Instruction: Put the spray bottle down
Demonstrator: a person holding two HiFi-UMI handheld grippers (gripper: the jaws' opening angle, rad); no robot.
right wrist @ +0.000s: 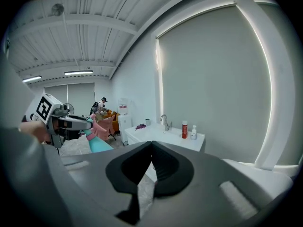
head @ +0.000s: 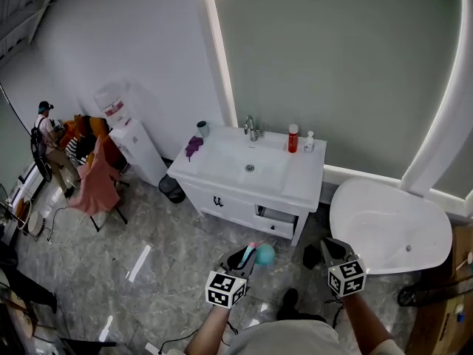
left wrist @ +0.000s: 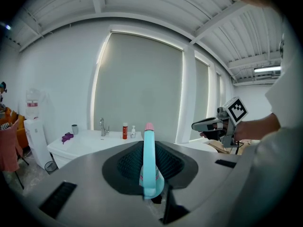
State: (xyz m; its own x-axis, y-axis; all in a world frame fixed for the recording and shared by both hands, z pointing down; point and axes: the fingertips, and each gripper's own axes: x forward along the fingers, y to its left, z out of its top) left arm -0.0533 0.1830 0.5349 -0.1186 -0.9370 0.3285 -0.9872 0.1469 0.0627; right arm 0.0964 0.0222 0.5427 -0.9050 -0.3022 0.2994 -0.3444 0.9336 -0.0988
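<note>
A teal spray bottle (head: 263, 254) with a pink top is clamped in my left gripper (head: 247, 257), low in the head view above the grey tiled floor. In the left gripper view the spray bottle (left wrist: 148, 161) stands upright between the jaws of the left gripper (left wrist: 150, 176), pink tip up. My right gripper (head: 330, 247) is held beside it to the right, jaws together and empty. The right gripper view shows the right gripper (right wrist: 151, 148) shut on nothing, with the left gripper (right wrist: 71, 123) and the spray bottle (right wrist: 98, 144) at its left.
Ahead stands a white vanity (head: 299, 187) with a sink, faucet (head: 251, 128), red bottle (head: 293, 137), small white bottle (head: 309, 141), cup (head: 202, 129) and purple cloth (head: 193, 146). A white bathtub (head: 392, 224) is at right. A water dispenser (head: 137, 150), bin (head: 171, 189), chair and a person (head: 48, 135) are at left.
</note>
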